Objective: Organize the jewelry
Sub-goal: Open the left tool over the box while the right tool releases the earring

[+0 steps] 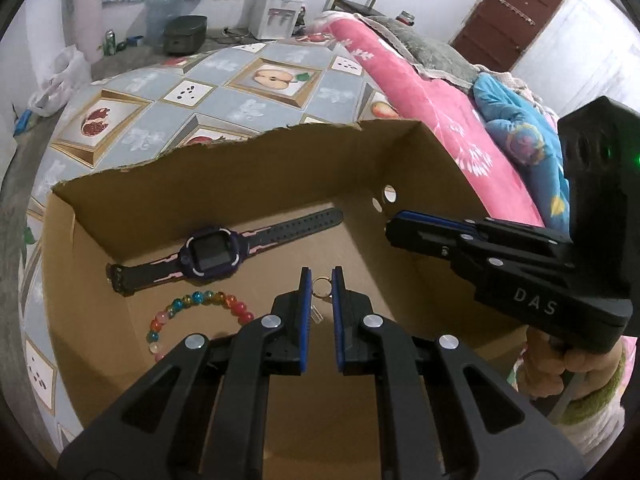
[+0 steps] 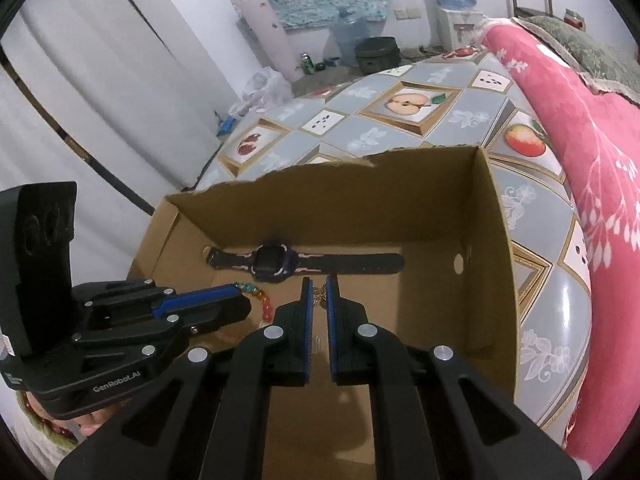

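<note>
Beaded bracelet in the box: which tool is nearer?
Left. The left tool hangs right over the beaded bracelet at the box's left side; the right tool is farther off, toward the right wall.

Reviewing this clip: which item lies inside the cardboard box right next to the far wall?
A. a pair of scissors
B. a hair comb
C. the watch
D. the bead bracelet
C: the watch lies stretched out flat along the foot of the far wall of the cardboard box, while the bead bracelet sits nearer the camera, and no scissors or comb are visible.
</note>
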`<state>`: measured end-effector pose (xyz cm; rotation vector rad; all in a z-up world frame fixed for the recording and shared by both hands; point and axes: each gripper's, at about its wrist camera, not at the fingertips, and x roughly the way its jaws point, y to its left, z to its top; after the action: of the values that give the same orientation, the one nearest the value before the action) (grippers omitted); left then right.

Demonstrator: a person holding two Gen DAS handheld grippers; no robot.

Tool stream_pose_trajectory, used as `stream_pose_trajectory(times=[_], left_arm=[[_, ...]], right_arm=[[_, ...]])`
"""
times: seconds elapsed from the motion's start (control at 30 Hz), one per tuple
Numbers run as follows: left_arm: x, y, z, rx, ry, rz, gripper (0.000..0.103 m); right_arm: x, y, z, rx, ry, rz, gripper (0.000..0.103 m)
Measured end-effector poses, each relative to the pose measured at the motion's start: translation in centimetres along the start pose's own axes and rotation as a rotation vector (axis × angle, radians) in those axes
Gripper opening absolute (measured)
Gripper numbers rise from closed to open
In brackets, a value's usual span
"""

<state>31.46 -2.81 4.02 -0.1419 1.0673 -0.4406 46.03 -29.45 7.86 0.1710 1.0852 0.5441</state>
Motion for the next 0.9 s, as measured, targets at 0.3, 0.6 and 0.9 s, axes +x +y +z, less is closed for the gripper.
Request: stream_pose_trajectory(times=[0.3, 0.6, 0.9], left_arm=[[0.0, 0.3, 0.2, -0.021, -0.014, -0.015, 0.016], [-1.5, -0.2, -0.3, 0.003, -0.070, -0.023, 0.017], [-7.8, -2.0, -3.2, 0.090, -0.227, -0.026, 0.033]], right_arm=[[-0.1, -0.5, 0.2, 0.003, -0.018, -0.006, 0.007], [-1.9, -0.5, -0.1, 0.000, -0.060, -0.029, 0.012], [-8.0, 1.5, -2.7, -0.052, -0.183, 0.021, 0.040]])
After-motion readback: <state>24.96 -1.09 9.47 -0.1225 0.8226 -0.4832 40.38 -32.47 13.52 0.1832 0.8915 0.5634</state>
